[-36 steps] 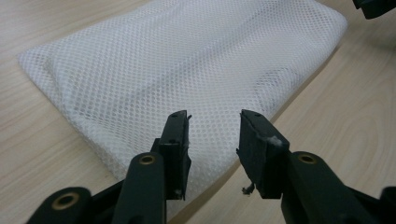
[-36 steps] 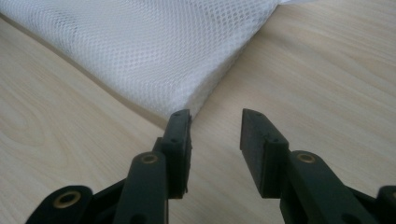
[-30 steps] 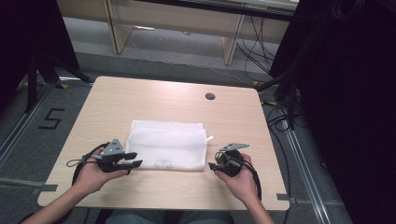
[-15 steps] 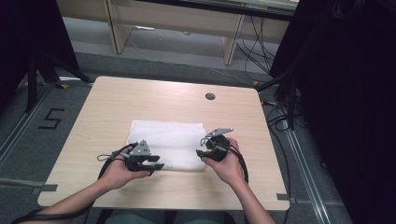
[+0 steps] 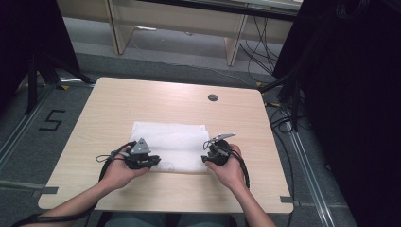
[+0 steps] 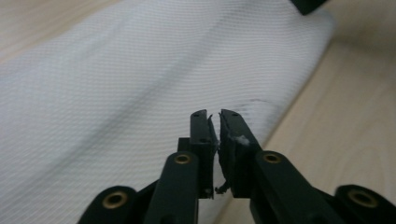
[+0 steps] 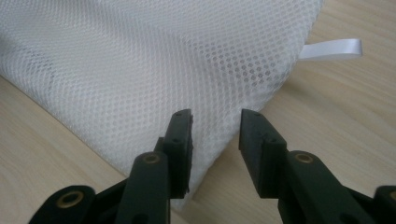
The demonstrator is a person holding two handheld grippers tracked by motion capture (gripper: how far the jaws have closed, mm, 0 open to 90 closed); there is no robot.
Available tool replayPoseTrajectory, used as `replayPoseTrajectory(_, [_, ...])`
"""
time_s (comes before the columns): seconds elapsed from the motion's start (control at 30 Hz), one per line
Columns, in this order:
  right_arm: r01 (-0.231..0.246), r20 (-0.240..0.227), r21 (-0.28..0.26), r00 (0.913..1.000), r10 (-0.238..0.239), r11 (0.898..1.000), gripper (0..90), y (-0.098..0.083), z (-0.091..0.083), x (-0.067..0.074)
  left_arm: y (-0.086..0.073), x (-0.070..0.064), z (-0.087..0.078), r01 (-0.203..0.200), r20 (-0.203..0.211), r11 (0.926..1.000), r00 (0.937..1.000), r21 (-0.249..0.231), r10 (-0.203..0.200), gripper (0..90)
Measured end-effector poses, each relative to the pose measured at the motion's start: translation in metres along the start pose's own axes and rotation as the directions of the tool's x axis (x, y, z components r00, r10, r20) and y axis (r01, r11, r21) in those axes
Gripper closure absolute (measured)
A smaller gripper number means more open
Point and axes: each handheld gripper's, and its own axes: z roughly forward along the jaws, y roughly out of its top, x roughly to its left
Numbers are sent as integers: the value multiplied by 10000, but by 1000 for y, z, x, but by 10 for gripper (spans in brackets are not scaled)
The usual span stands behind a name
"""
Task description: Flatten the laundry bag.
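While the white mesh bag (image 5: 170, 146) lies flat near the middle of the table (image 5: 118, 101), its long axis running left to right, both hands sit at its near edge. The left hand-held gripper (image 6: 214, 122) has just closed, its jaws pressed together and seemingly pinching a sliver of mesh at the near-left edge. The right hand-held gripper (image 7: 215, 123) has been closing but stands spread, the near-right corner lying between its jaws, unpinched. That corner looks like the next grasp.
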Motion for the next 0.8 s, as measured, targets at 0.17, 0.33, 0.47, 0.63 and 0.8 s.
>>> replayPoseTrajectory(0.17, [-234,-1,158,9997,234,9996,681,-2,1,1,-6,25,-18,967,-853,9948,9919,311,-937,874])
replayPoseTrajectory(0.33, [-171,66,254,9998,169,9995,707,-4,7,0,-23,50,-22,2117,-1459,9703,9701,1172,-1940,865])
replayPoseTrajectory(0.47, [-114,72,474,9999,111,9988,784,-3,9,3,-24,48,-9,2119,-1369,9660,9718,1481,-1922,861])
replayPoseTrajectory(0.63, [-156,51,985,9999,152,9950,897,-3,8,6,-23,38,0,1884,-1008,9690,9796,1600,-1738,861])
replayPoseTrajectory(0.8, [-86,49,1239,10000,80,9923,900,-7,-1,3,-21,31,2,1441,-611,9735,9889,1773,-1353,857])
